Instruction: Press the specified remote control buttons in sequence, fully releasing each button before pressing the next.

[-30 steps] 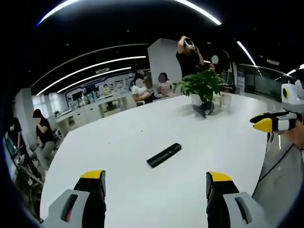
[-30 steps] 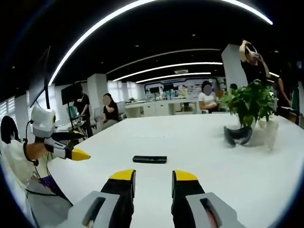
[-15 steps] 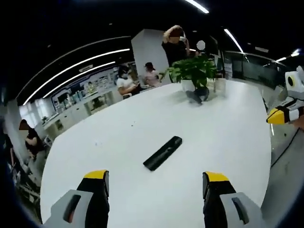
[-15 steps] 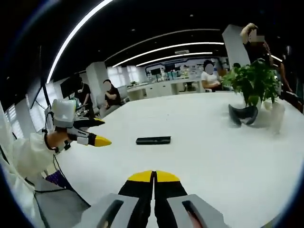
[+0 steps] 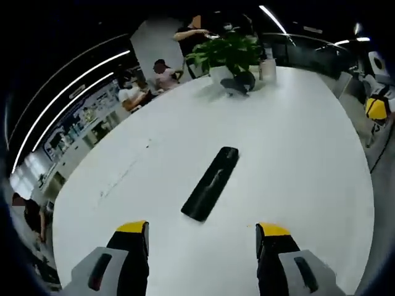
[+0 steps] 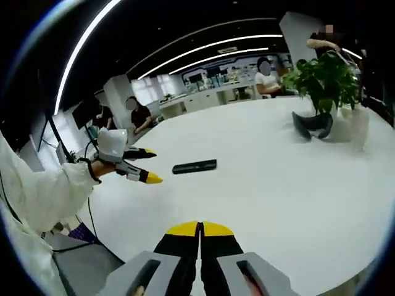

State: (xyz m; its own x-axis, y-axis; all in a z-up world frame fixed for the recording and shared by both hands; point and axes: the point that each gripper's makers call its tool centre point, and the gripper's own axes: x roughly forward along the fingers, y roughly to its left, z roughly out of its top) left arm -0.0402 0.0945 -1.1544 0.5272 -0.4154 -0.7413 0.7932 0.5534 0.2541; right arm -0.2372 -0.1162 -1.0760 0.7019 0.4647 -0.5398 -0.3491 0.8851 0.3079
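A large white table (image 5: 296, 160) carries a black remote (image 5: 211, 183) near its middle and a potted plant (image 5: 229, 57) at its far end.

We cannot make out any buttons on the black remote control (image 5: 211, 183) ahead of the left gripper (image 5: 202, 231); they are too small.

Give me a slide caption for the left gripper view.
Open left gripper poised over a black remote control on a white table.
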